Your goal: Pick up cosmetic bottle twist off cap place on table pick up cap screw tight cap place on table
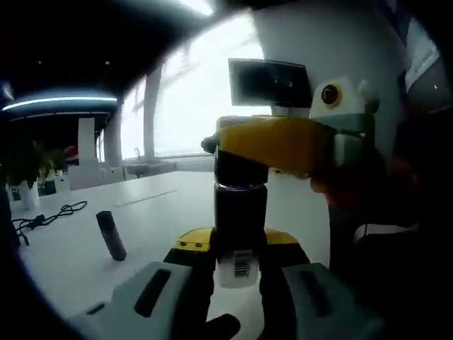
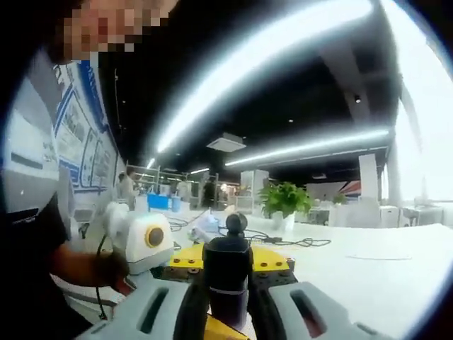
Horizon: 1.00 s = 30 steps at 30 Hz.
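The cosmetic bottle (image 1: 239, 227) is held off the white table (image 1: 64, 255), upright between both grippers. The left gripper (image 1: 237, 287) is closed on the lower body of the bottle, at the barcode label (image 1: 241, 265). The right gripper (image 1: 283, 145) enters the left gripper view from the right and is closed across the top of the bottle, on the black cap (image 2: 226, 265). In the right gripper view, the right gripper (image 2: 228, 312) has its jaws pressed against both sides of the cap.

Status: pick-up is complete. The cap appears seated on the bottle; whether this is the unscrewing or the retightening step cannot be told. Setting the bottle down remains.

A separate dark cylinder (image 1: 111, 236) stands on the table near its left edge, beside a black cable (image 1: 44, 218).
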{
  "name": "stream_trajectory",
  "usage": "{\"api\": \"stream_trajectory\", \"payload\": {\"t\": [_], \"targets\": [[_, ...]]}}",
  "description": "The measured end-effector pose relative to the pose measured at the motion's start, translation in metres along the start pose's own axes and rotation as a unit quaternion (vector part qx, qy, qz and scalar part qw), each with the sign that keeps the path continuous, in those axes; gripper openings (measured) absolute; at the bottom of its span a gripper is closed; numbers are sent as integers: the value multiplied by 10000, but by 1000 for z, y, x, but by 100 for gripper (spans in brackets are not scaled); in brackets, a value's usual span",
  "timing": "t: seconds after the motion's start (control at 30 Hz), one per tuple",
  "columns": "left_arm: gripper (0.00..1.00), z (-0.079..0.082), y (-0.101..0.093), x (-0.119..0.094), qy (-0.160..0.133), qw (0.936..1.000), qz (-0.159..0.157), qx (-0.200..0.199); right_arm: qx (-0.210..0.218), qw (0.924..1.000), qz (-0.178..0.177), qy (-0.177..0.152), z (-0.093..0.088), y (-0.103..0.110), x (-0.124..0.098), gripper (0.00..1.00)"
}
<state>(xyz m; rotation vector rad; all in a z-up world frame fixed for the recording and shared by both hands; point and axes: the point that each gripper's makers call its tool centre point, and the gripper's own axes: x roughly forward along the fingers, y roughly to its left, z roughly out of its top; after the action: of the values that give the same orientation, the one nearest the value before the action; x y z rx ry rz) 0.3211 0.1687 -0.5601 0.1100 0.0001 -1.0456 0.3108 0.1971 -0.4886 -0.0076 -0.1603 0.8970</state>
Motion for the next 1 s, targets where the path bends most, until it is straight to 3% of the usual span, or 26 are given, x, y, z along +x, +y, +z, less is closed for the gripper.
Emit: {"api": "stream_trajectory", "payload": {"t": [0.43, 0.5, 0.73, 0.83, 1.0], "targets": [[14, 1, -15, -6, 80, 9965, -834, 11, 110, 9971, 757, -26, 3, 11, -5, 15], [14, 2, -19, -8, 53, 9942, -1065, -122, 239, 9953, 938, -70, 6, 14, -6, 15], [14, 0, -30, -15, 123, 9862, -1650, 9, 394, 9887, 1447, -28, 5, 22, -10, 15], [14, 0, -38, -18, 126, 9813, -1919, -48, 529, 9814, 1846, 14, 5, 30, -13, 15], [14, -1, -45, -21, 143, 9746, -2237, -20, 535, 9742, 2193, 63, 5, 36, -16, 15]]}}
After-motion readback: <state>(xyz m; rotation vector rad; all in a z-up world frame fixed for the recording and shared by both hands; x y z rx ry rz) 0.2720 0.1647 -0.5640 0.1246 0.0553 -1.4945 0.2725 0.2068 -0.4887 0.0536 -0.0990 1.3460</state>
